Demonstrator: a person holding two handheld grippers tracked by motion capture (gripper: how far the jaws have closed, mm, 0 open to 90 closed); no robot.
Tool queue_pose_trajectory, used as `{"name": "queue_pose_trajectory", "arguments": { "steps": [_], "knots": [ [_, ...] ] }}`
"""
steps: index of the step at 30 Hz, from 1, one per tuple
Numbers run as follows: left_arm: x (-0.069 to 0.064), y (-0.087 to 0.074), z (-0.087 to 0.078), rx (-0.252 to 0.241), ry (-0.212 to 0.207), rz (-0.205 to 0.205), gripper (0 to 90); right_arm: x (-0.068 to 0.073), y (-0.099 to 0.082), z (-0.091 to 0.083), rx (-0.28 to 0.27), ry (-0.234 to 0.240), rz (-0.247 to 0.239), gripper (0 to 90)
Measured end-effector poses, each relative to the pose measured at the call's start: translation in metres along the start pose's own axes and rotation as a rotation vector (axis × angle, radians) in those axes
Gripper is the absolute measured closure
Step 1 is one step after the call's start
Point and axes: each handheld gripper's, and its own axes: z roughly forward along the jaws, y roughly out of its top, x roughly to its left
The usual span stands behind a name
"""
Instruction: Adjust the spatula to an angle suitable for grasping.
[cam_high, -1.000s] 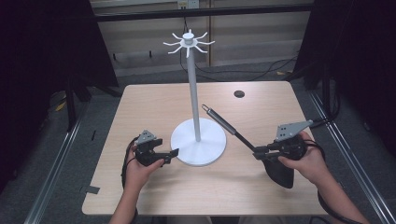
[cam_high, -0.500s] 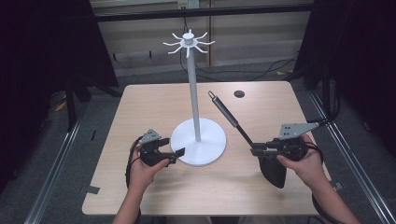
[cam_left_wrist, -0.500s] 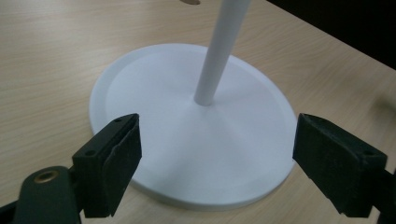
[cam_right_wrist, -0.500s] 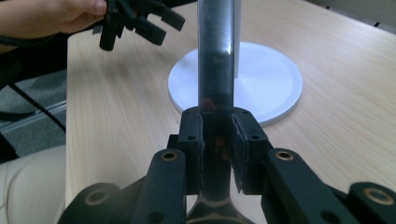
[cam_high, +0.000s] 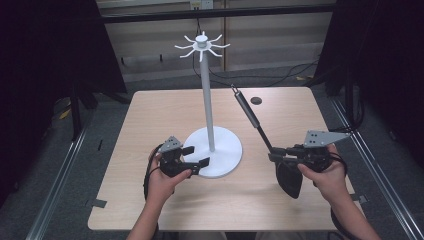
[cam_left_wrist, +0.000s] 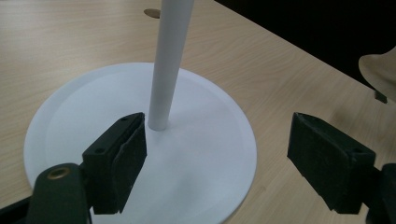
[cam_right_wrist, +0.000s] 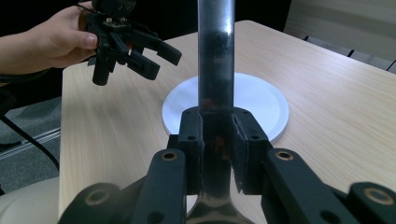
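High view: nearest the person, the right gripper (cam_high: 278, 156) is clenched on the neck of a black spatula (cam_high: 260, 132), blade hanging low by the hand and the long handle slanting up and away over the table (cam_high: 150, 115). Held this way, the handle's far tip, which seems to end in a small loop, leads the way, probably so that it can be hung on a hook.

In the right gripper view the jaws pinch the dark shaft from both sides, just above where it widens into the blade; that low grip leaves the whole handle free.

The left gripper (cam_high: 195, 157) hovers at the near edge of the white stand (cam_high: 210, 125), jaws released and holding nothing. In the left gripper view its pads (cam_left_wrist: 122, 154) straddle the foot of the pole over the round base (cam_left_wrist: 70, 102), touching neither as far as I can tell; it looks poised to steady the stand.

Farther off, the pole rises to a ring of hooks (cam_high: 201, 45), well apart from the handle tip. A small dark disc (cam_high: 256, 100) lies near the table's far edge.
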Motion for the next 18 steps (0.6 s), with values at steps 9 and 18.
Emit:
{"name": "queue_pose_trajectory", "arguments": {
  "steps": [9,18],
  "knots": [
    [0.006,-0.007,-0.003,0.007,0.027,-0.009,16.3,-0.003,0.004,-0.002,-0.054,-0.031,0.007,75.8],
    [0.009,-0.009,-0.002,0.014,0.030,-0.014,14.8,-0.007,0.012,-0.001,-0.090,-0.068,0.020,75.8]
  ]
}}
